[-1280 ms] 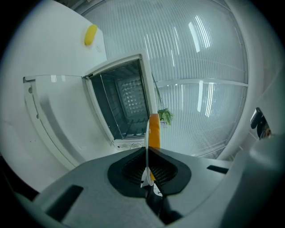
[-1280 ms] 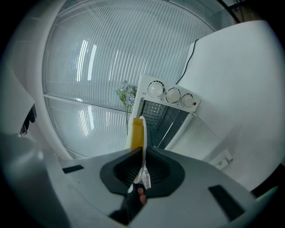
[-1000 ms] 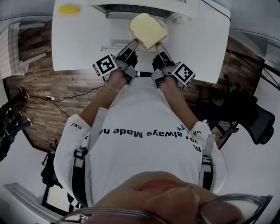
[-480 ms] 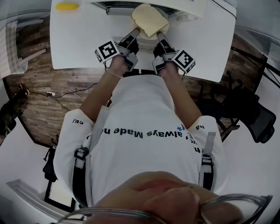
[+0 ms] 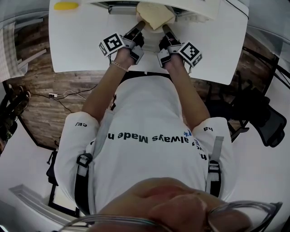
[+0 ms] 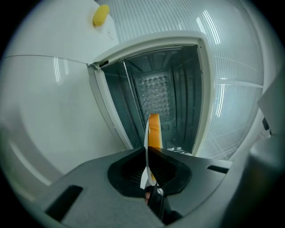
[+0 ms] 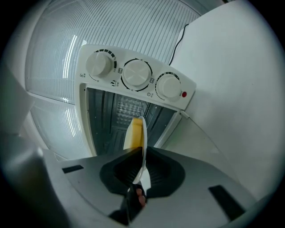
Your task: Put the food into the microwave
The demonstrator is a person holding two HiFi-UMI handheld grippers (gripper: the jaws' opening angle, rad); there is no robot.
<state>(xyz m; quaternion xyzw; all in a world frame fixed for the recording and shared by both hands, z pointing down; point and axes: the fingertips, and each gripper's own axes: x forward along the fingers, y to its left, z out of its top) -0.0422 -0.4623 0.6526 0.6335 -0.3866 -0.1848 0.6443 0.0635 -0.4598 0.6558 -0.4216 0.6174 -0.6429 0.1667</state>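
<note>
Left tongs (image 6: 148, 153), right tongs (image 7: 139, 156): each clenched on an opposite rim of one plate (image 6: 144, 176), probably to keep it level. Food (image 5: 154, 13): on the plate between the tongs, at the open microwave (image 7: 133, 73) mouth just ahead. Bench (image 5: 81, 41): beneath.

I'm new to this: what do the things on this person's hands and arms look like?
The left tool and right tool are dark grey with two long, narrow jaws, each bearing a white cube of black square markers. The person wears a white short-sleeved T-shirt with dark lettering and a thin bracelet on the left wrist.
</note>
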